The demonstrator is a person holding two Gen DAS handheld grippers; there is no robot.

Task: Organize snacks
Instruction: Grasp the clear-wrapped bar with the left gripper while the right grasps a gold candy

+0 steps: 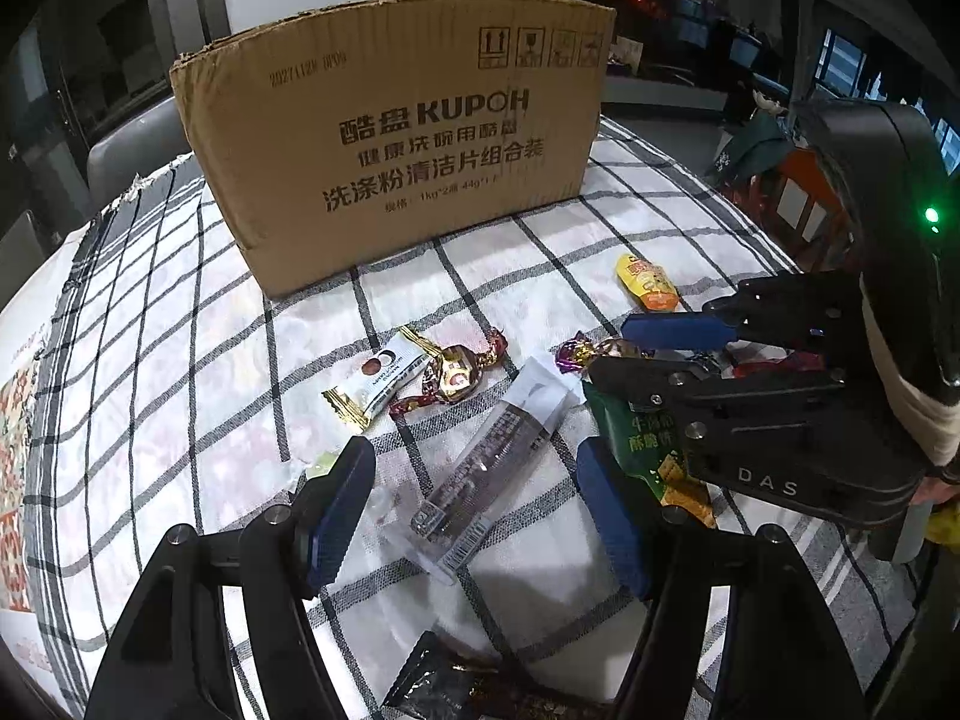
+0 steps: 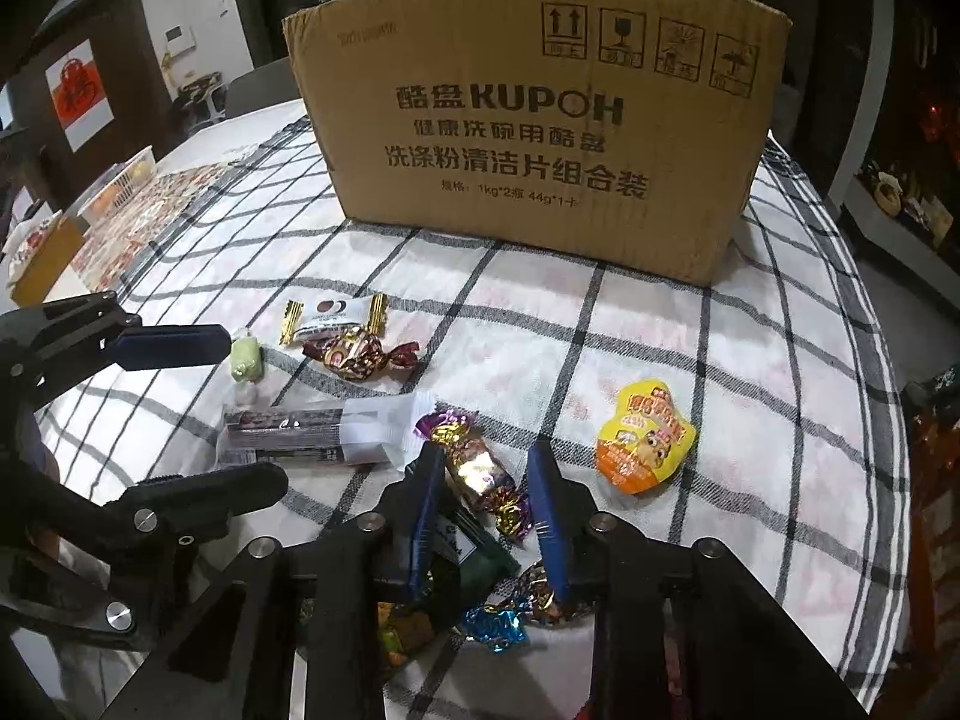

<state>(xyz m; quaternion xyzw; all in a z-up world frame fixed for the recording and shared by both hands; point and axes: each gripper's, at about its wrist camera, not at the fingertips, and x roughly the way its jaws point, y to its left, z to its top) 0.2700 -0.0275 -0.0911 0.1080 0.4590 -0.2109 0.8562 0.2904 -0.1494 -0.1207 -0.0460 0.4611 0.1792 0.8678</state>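
Note:
My left gripper (image 1: pixel 474 480) stands open over a long grey bar packet (image 1: pixel 498 456), which lies between its blue pads (image 1: pixel 336 510) without touching them. In the right wrist view the same left gripper (image 2: pixel 255 414) straddles the bar packet (image 2: pixel 312 432). My right gripper (image 2: pixel 486 498) is shut on a purple-gold twist candy (image 2: pixel 480 468) lying on the checked cloth. From the left wrist view the right gripper (image 1: pixel 624 354) comes in from the right, with the candy's end (image 1: pixel 576 354) poking out. A brown cardboard box (image 1: pixel 408 138) (image 2: pixel 540 138) stands behind.
On the cloth lie a white packet with gold ends (image 2: pixel 336 315), a brown-gold candy (image 2: pixel 354 354), a green sweet (image 2: pixel 246 360), a yellow-orange packet (image 2: pixel 645 444), a green biscuit packet (image 1: pixel 648 438) and a blue candy (image 2: pixel 498 624). A white basket (image 2: pixel 120 180) stands far left.

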